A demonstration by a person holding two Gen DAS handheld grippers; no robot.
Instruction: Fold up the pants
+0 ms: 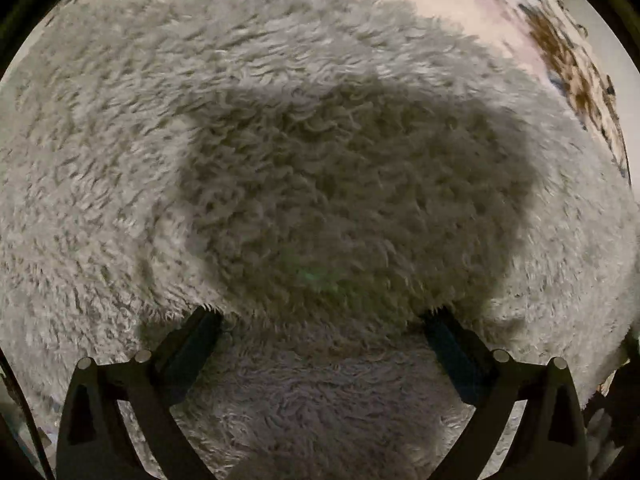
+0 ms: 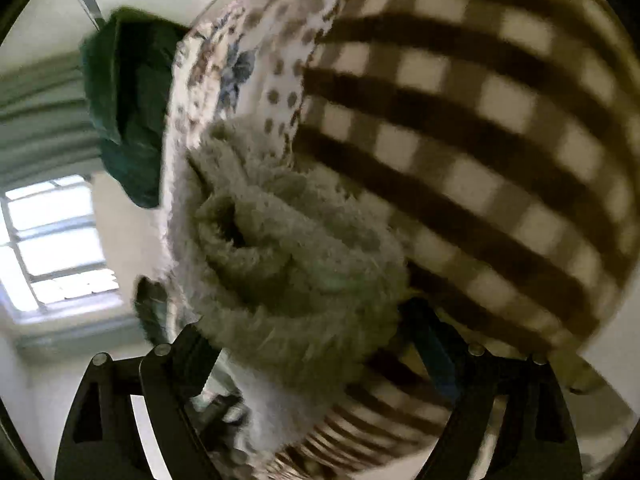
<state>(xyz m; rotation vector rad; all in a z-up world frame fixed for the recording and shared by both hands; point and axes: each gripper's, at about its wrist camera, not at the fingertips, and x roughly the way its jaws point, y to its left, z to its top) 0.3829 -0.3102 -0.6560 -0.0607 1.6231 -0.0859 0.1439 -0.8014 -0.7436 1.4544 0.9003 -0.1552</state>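
The pants are fluffy grey fleece (image 1: 280,140) and fill nearly all of the left wrist view, lying flat. My left gripper (image 1: 320,314) is open, its fingertips pressed down into the fleece with a wide gap between them. In the right wrist view a bunched, rolled part of the same grey fleece (image 2: 288,248) sits between the spread fingers of my right gripper (image 2: 308,320), which looks open around it. Its fingertips are hidden by the fleece. This view is blurred.
A floral sheet (image 1: 472,12) lies under the pants and also shows in the right wrist view (image 2: 240,60). A brown-and-white checked cloth (image 2: 480,120) fills the right. A dark green cloth (image 2: 132,108), a window (image 2: 56,240) and curtains (image 2: 40,120) are at the left.
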